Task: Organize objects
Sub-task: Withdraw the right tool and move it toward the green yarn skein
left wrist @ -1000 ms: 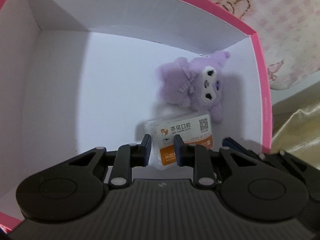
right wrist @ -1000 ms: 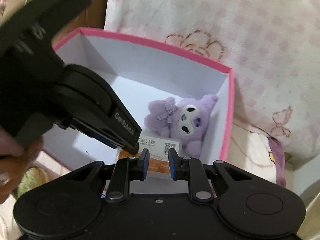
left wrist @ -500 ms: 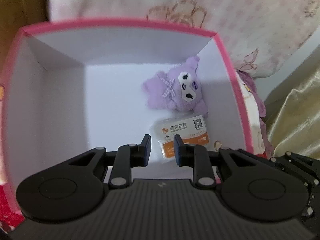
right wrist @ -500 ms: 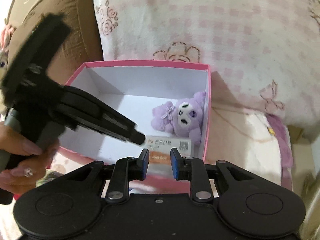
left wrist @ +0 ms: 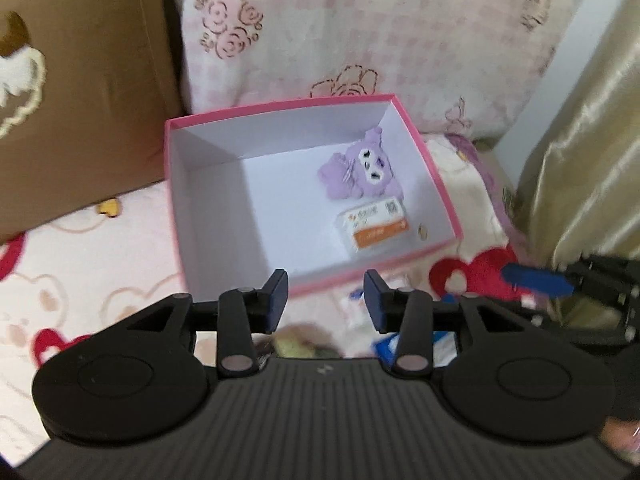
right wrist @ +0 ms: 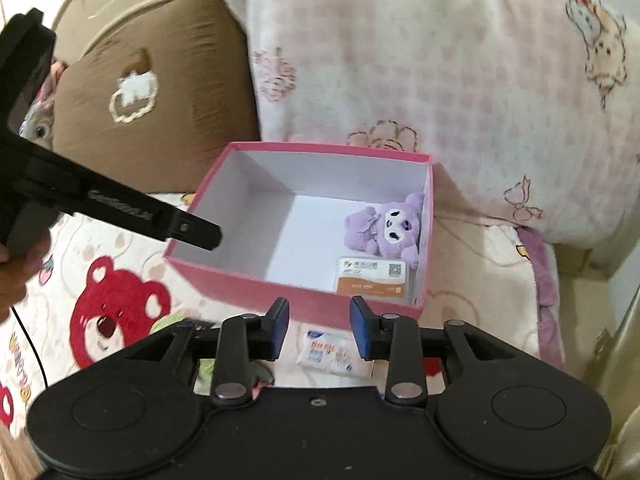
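Left wrist view: the left gripper [left wrist: 326,296] hangs above the bed, angled down at the near edge of the pink box [left wrist: 182,216]. Its jaws have just been opening and stand narrowly apart with nothing between them. Inside the box, by its right wall, lie a purple plush toy [left wrist: 360,174] and, just in front of it, an orange-and-white card packet [left wrist: 374,226].

Right wrist view: the right gripper [right wrist: 319,330], likewise just opening, is slightly parted and empty, poised over a small sachet [right wrist: 330,354] on the blanket [right wrist: 476,276]. The left gripper enters from the left, held in a hand [right wrist: 18,276].
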